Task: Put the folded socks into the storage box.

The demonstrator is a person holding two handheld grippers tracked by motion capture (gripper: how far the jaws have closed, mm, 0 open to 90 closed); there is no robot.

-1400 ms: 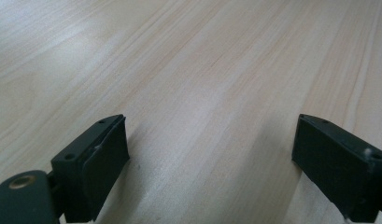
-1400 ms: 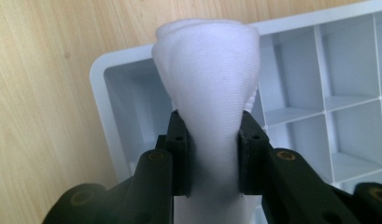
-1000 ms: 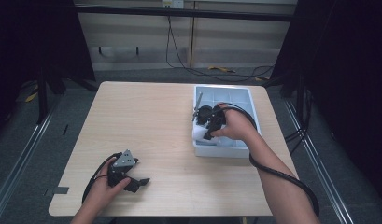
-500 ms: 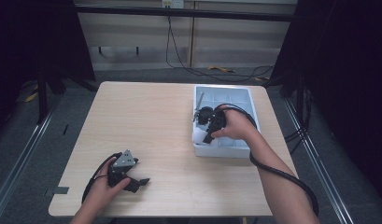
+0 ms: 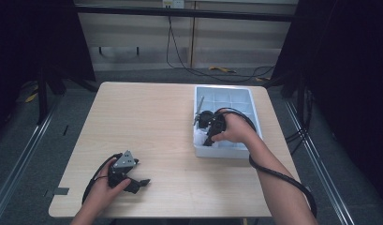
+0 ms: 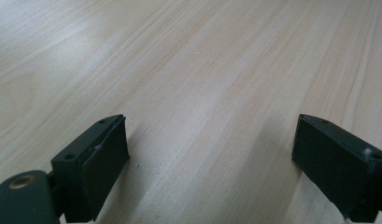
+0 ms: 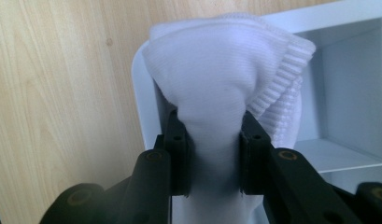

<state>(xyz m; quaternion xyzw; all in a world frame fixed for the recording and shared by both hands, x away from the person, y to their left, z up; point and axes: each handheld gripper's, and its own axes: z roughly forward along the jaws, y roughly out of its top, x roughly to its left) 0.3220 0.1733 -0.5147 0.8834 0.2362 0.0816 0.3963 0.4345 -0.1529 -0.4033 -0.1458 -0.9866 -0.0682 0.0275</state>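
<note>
White ribbed sock [image 7: 216, 84], bunched and pinched, over the divided tray's [image 7: 347, 70] near corner compartment

- The left hand [image 5: 101, 187] is lying low at the near edge, wrapping the left gripper [image 5: 137, 183], whose jaws are pointing to the right and standing wide apart with nothing between them.
- The right forearm is reaching forward, its hand [image 5: 233, 131] curling over the right gripper [image 7: 212, 154].
- That gripper's jaws are pinching soft white cloth between the pads.

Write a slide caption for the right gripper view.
Right hand-held gripper pinching a white ribbed sock over the corner of a pale compartment box on a wooden table.
</note>
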